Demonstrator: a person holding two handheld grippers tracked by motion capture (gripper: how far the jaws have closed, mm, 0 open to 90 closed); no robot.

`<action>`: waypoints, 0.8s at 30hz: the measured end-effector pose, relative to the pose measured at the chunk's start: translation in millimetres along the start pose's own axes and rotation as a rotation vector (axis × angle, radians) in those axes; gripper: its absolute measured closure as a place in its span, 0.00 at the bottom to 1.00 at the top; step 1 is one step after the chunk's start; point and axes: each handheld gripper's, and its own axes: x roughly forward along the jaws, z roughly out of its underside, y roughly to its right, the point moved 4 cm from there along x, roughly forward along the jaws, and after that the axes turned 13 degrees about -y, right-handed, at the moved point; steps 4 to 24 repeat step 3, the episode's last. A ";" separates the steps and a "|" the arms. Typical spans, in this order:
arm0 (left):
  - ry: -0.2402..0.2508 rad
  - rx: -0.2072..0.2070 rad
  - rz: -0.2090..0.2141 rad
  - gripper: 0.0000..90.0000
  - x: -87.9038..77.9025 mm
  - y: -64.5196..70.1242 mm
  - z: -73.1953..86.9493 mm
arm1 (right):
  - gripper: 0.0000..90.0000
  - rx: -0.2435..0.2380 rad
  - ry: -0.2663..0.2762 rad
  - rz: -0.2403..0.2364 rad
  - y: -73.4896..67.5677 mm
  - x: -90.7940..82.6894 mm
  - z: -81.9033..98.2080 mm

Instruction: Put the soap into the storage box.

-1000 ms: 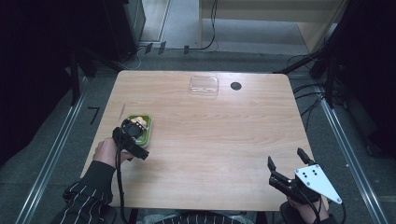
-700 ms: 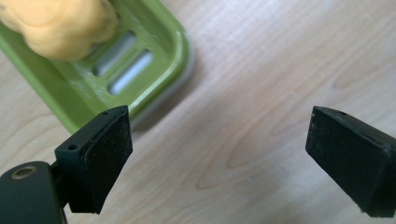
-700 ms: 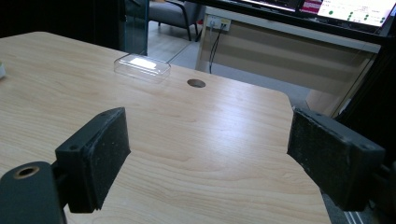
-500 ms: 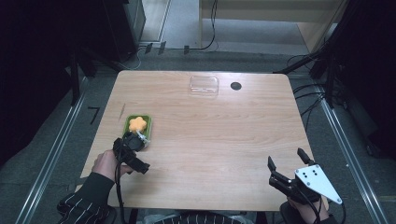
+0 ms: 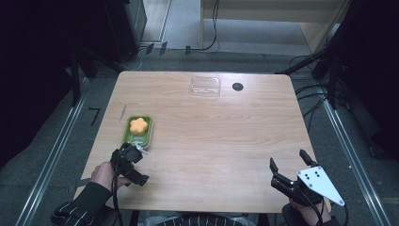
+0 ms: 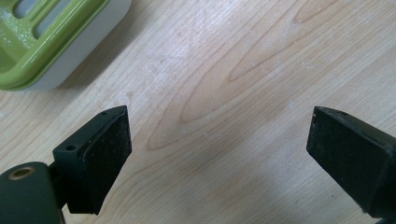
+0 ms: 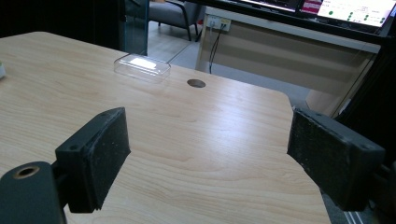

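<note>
Left gripper [image 5: 133, 151] — jaws wide apart, nothing between them, bare table [image 6: 224, 93] beneath. Green soap dish [image 5: 138, 132] with orange flower-shaped soap [image 5: 139, 125] lies just beyond the fingertips, long axis running away from them; in the left gripper view, its corner sits up-left. Right gripper [image 5: 287, 167] — open, empty, well apart; left hand nearer.

High view: looking forward and down from above the near edge, taking in the whole table [image 5: 211, 141]. Left gripper view: facing steeply down, very close to the wood, catching the green tray [image 6: 42, 46] at upper left. Right gripper view: looking low across the tabletop toward the clear lid [image 7: 142, 67], shared with the high view.
</note>
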 end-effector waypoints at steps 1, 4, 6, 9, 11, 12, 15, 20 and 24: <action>0.008 -0.003 0.001 0.07 -1.0 0.0 -0.9 | 0.15 -0.001 0.001 0.001 0.2 0.2 0.1; 0.018 -0.002 0.004 0.03 -2.0 0.1 -2.0 | 0.15 -0.001 -0.002 0.001 0.8 0.6 0.4; 0.018 -0.002 0.004 0.03 -2.0 0.1 -2.0 | 0.15 -0.001 -0.002 0.001 0.8 0.6 0.4; 0.018 -0.002 0.004 0.03 -2.0 0.1 -2.0 | 0.15 -0.001 -0.002 0.001 0.8 0.6 0.4; 0.018 -0.002 0.004 0.03 -2.0 0.1 -2.0 | 0.15 -0.001 -0.002 0.001 0.8 0.6 0.4; 0.018 -0.002 0.004 0.03 -2.0 0.1 -2.0 | 0.15 -0.001 -0.002 0.001 0.8 0.6 0.4; 0.018 -0.002 0.004 0.03 -2.0 0.1 -2.0 | 0.15 -0.001 -0.002 0.001 0.8 0.6 0.4; 0.018 -0.002 0.004 0.03 -2.0 0.1 -2.0 | 0.15 -0.001 -0.002 0.001 0.8 0.6 0.4; 0.018 -0.002 0.004 0.03 -2.0 0.1 -2.0 | 0.15 -0.001 -0.002 0.001 0.8 0.6 0.4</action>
